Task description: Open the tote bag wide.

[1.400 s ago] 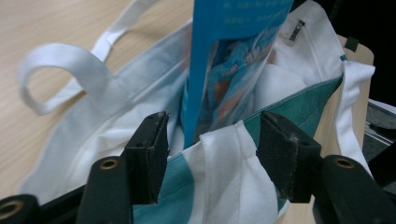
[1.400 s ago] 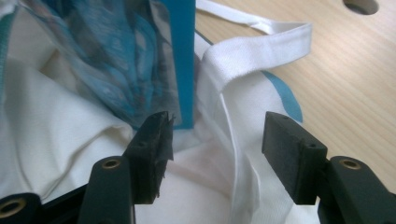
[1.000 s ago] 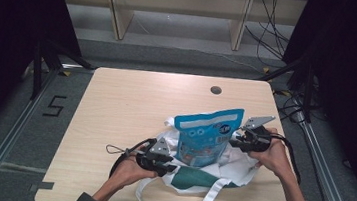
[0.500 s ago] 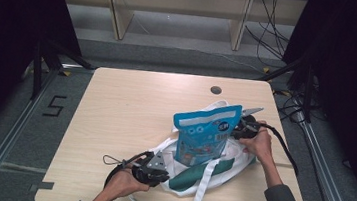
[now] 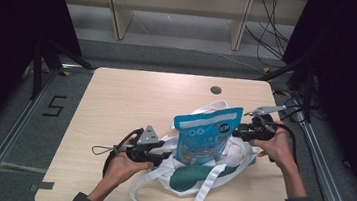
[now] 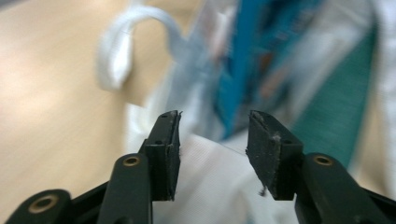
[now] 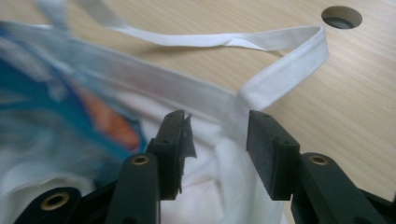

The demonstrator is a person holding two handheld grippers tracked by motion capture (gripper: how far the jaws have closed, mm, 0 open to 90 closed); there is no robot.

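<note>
Your blue printed plastic pouch (image 5: 206,133) stands upright just right of centre in the high view, its base tucked into the white cloth tote bag with green panel (image 5: 194,175), probably so the bag props it. Both claws have just been opening, nothing between the pads: left claw (image 5: 168,155) spread at the bag's left edge, right claw (image 5: 236,132) spread by the pouch's right side. Loose white handles (image 7: 280,42) sprawl over the light wooden worktop (image 5: 131,100).

High view overhead, far; gripper views close; all share tote bag (image 5: 194,175).
</note>
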